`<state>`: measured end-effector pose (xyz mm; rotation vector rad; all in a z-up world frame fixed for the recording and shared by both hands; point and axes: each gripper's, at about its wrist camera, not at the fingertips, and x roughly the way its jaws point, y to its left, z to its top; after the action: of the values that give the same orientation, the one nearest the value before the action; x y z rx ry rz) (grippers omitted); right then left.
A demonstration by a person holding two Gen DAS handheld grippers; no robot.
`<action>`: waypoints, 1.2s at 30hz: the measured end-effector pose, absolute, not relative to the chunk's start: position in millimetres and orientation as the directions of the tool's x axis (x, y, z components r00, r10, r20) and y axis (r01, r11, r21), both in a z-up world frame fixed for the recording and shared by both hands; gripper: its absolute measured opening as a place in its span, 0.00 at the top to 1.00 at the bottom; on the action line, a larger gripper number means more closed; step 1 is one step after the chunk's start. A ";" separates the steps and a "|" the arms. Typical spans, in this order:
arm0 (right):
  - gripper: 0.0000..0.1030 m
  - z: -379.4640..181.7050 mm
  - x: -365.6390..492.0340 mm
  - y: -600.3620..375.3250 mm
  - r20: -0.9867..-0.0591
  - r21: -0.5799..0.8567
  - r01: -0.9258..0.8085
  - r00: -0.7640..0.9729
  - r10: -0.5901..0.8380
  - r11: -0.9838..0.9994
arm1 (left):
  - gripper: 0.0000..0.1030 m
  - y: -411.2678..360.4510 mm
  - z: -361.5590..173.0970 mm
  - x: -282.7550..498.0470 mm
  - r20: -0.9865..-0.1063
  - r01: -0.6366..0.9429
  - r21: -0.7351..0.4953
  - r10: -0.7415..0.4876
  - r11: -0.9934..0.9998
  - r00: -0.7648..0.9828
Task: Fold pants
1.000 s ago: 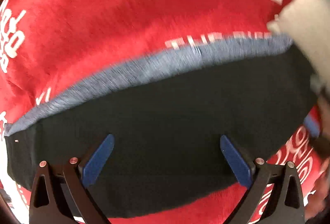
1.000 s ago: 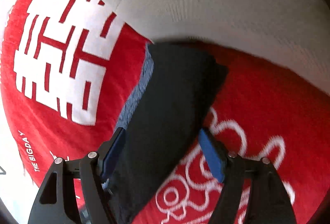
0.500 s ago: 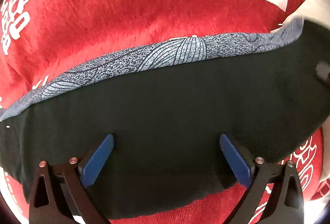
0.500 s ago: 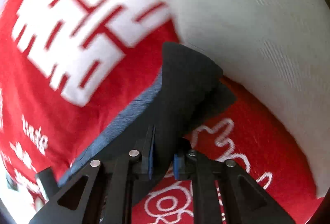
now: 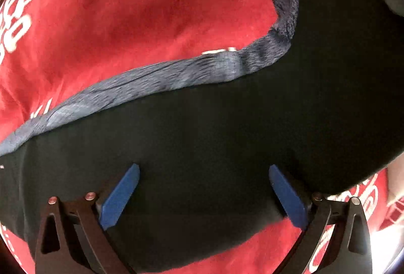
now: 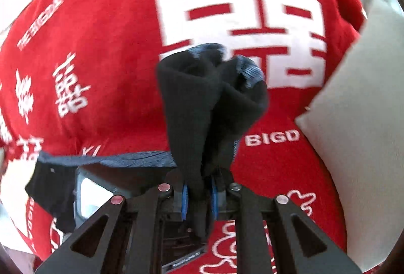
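The pants are black with a blue-grey patterned waistband and lie on a red blanket. In the left wrist view my left gripper hovers open just above the black cloth, nothing pinched between its blue pads. On the right the cloth rises up out of that view. In the right wrist view my right gripper is shut on a bunched end of the pants, which stands up from the jaws. The waistband trails off to the left from there.
The red blanket bears large white characters and lettering. A white pillow lies at the right edge in the right wrist view. The left gripper's body shows under the hanging cloth at lower left.
My right gripper closed on the end of the pants, rolled and lifted it off the blanket. The right part of the cloth rose in the left wrist view. My left gripper stayed open, shifting slightly.
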<state>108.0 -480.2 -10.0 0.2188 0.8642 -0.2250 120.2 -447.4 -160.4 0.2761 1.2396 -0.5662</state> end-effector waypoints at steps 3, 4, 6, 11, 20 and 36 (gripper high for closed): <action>0.86 -7.9 114.2 -446.2 -0.770 0.024 0.218 0.627 -0.121 0.976 | 0.00 -398.4 -142.0 132.8 -0.937 0.481 -0.120 -0.260 0.868 0.235; 0.86 -9.7 117.0 -432.5 -0.772 -0.006 0.195 0.623 -0.129 0.981 | 0.00 -385.7 -138.2 136.5 -0.936 0.470 -0.114 -0.254 0.875 0.245; 0.86 -18.3 122.8 -409.1 -0.783 -0.051 0.163 0.605 -0.140 0.985 | 0.00 -349.9 -129.6 147.5 -0.936 0.432 -0.080 -0.217 0.898 0.278; 0.85 -62.1 139.0 -346.8 -0.821 -0.160 0.092 0.540 -0.184 0.983 | 0.01 -267.1 -123.0 181.6 -0.946 0.316 0.003 -0.100 0.949 0.309; 0.57 -128.8 135.3 -264.0 -0.857 -0.334 -0.083 0.442 -0.266 0.939 | 0.01 -196.0 -134.7 198.9 -0.952 0.241 0.040 -0.037 0.970 0.305; 0.43 -81.6 107.2 -431.2 -0.898 0.066 0.419 0.420 -0.129 0.906 | 0.03 -266.5 -102.7 187.7 -0.924 0.478 -0.221 -0.339 0.850 0.176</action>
<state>107.2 -431.2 -81.6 0.3002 1.0873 -0.3496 187.7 -266.5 -102.7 0.1297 1.2687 -0.5811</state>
